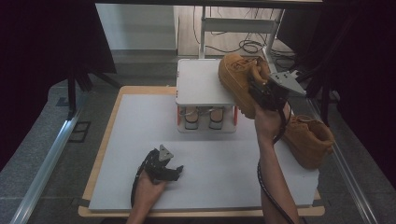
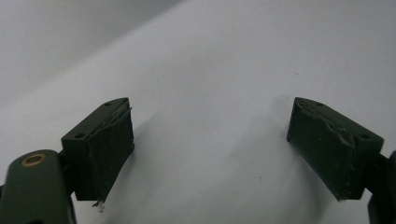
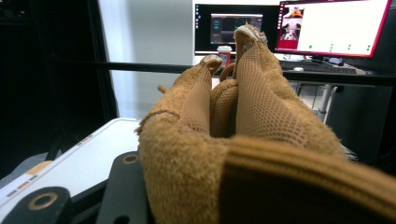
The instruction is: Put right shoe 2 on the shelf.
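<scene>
The worktop [image 1: 140,140] carries a white shoe rack [image 1: 201,81] and a tan boot [image 1: 310,140]; the right tool [image 1: 261,95] clamps a second tan boot [image 1: 236,77] above the rack; the left tool [image 1: 169,169] rests wide open, empty.

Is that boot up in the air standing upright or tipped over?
Tipped. The boot hangs sideways in the right tongs, its pale sole edge facing left, above the white shelf.
</scene>
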Action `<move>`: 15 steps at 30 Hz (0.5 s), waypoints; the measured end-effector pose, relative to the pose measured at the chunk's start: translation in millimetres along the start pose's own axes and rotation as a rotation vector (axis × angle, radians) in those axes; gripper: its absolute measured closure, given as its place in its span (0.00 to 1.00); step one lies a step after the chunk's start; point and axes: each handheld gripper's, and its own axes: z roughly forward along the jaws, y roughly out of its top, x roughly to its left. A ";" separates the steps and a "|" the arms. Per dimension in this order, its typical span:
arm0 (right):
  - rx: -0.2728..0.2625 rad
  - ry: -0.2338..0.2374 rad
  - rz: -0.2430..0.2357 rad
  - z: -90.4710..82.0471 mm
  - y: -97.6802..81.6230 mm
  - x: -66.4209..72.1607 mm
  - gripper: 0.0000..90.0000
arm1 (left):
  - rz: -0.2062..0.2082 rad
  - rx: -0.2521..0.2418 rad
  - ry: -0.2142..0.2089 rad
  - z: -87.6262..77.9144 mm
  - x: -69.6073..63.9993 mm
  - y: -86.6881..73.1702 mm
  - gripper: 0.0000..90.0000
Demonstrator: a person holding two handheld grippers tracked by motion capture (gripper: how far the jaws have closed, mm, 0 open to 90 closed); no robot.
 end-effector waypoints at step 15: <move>-0.014 0.053 -0.017 25.1 6.9 38.0 0.59 | 0.005 0.002 -0.001 -0.2 0.2 0.0 0.16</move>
